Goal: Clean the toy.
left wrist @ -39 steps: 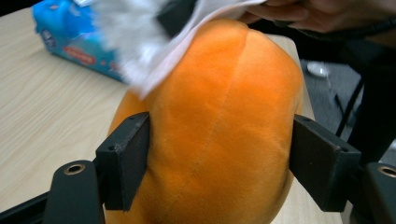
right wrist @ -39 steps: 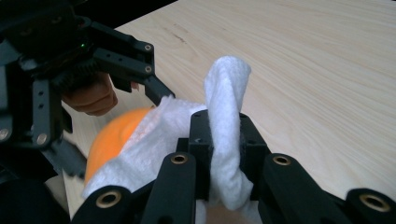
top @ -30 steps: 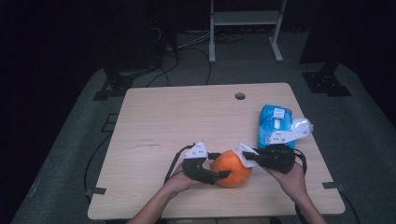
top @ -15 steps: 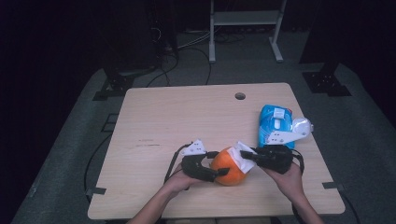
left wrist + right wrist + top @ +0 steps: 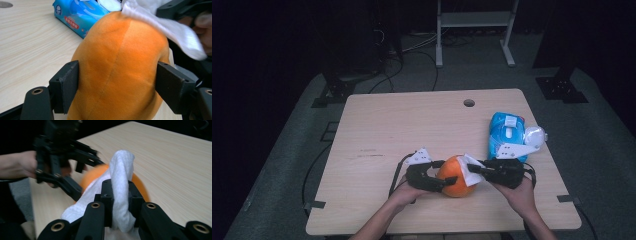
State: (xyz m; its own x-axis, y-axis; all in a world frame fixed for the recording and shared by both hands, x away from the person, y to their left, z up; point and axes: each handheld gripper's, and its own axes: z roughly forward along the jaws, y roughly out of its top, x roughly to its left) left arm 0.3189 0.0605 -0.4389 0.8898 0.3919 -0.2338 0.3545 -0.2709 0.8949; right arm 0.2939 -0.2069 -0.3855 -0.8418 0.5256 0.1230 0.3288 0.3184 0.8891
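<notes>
The orange plush ball (image 5: 454,176) sits on the table (image 5: 412,125) near its front edge, between the two hands. The left tongs (image 5: 443,174) grip it from the left side: in the left gripper view the two black pads (image 5: 66,87) press against the flanks of the ball (image 5: 120,70), one on each side of its seam. Compared with a second ago these jaws have eased slightly wider, with the ball between them throughout, and the pads touch the fabric now.

The right tongs (image 5: 476,170) are pinched tight on a white cloth (image 5: 470,170). In the right gripper view the cloth (image 5: 121,192) stands up as a fold squeezed between the jaws, and its loose end drapes over the top of the ball (image 5: 100,176). In the left gripper view the cloth (image 5: 165,25) lies across the upper right shoulder of the ball.

Since the earlier frames the ball has stayed at the same spot and the left hand has not shifted. The right tongs sit close against the ball's right side, much as half a second ago.

A blue packet of wipes (image 5: 507,137) lies well to the right, untouched and in the same place as before.
</notes>
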